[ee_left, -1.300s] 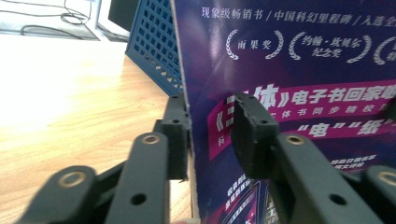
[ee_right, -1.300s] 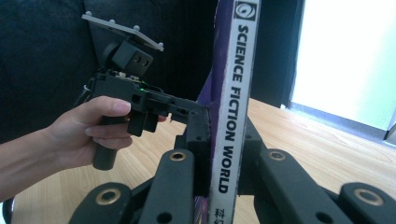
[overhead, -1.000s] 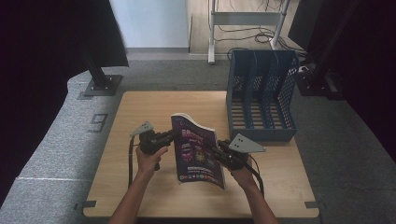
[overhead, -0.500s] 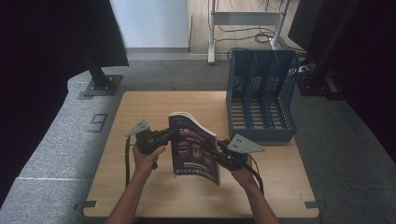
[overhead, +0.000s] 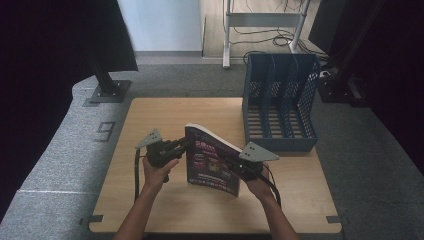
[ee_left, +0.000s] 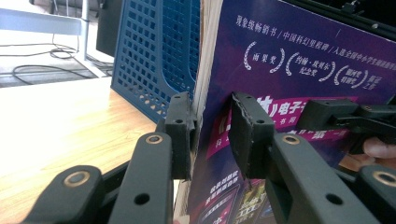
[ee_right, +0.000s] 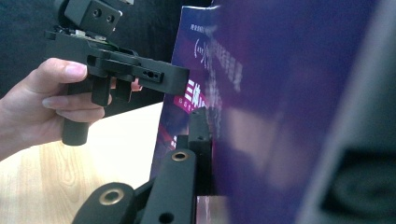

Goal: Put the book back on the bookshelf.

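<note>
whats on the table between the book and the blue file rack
Nothing: in the high view only bare wooden table separates the book, held up on edge by both grippers, from the blue file rack.

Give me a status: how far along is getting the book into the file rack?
Done: the book is off the table, tilted upright. In hand: the right gripper is clamped on its cover; the left gripper straddles the page edge, its jaws just opening, one pad off the cover. Left: likely carrying it into a slot of the blue file rack.
</note>
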{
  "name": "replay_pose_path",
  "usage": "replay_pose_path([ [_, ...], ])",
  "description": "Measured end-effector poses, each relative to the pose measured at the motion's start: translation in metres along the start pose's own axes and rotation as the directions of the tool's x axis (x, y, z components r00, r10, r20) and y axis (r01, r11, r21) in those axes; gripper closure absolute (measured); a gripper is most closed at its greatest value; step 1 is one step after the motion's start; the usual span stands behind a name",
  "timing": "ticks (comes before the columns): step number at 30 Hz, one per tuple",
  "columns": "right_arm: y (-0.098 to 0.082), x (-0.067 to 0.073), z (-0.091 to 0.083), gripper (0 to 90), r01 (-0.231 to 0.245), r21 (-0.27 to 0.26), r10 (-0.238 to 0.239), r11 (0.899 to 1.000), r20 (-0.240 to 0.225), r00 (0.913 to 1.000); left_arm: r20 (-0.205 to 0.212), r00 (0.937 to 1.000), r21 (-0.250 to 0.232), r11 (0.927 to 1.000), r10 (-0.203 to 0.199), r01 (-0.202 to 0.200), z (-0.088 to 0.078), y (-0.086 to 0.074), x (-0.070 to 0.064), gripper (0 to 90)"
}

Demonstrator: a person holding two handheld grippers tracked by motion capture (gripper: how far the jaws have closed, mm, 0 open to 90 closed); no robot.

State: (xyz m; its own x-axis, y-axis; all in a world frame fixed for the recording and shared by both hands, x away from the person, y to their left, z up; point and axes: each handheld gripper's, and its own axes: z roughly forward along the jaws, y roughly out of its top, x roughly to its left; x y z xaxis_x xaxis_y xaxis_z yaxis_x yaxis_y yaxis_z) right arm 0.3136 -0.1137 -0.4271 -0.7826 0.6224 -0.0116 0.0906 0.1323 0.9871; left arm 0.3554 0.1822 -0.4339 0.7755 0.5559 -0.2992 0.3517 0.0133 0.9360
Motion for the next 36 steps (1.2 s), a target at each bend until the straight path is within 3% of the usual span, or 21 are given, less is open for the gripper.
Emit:
replay_pose_path([
  [8,0.003,0.001,0.005,81.6,0.031,-0.032,-0.03,0.999,0.03,0.9991,-0.022,0.9997,-0.04,0.9991,0.009,-0.01,-0.003,0.007,-0.001,68.6],
  [12,0.002,0.001,0.009,81.4,0.04,-0.045,-0.039,0.998,0.033,0.9987,-0.032,0.9994,-0.024,0.9996,0.014,-0.015,-0.004,0.006,0.0,67.6],
  [22,-0.004,0.001,0.009,73.9,0.003,-0.047,-0.004,0.999,-0.016,0.9999,-0.015,0.9999,-0.037,0.9993,0.002,-0.002,-0.006,0.001,0.001,63.5],
  [27,-0.004,-0.001,0.01,71.6,-0.006,-0.034,0.006,0.999,-0.006,1.0,-0.02,0.9998,-0.037,0.9993,0.002,-0.002,-0.005,0.001,0.001,63.3],
  [31,-0.008,-0.002,0.011,79.3,-0.007,-0.007,0.007,1.0,0.011,0.9999,-0.013,0.9999,-0.036,0.9993,-0.004,0.004,-0.006,0.001,0.003,62.8],
  [36,-0.008,0.0,0.011,81.2,0.009,-0.003,-0.009,1.0,0.017,0.9998,-0.03,0.9995,-0.028,0.9995,0.011,-0.012,-0.005,0.0,0.001,59.4],
])
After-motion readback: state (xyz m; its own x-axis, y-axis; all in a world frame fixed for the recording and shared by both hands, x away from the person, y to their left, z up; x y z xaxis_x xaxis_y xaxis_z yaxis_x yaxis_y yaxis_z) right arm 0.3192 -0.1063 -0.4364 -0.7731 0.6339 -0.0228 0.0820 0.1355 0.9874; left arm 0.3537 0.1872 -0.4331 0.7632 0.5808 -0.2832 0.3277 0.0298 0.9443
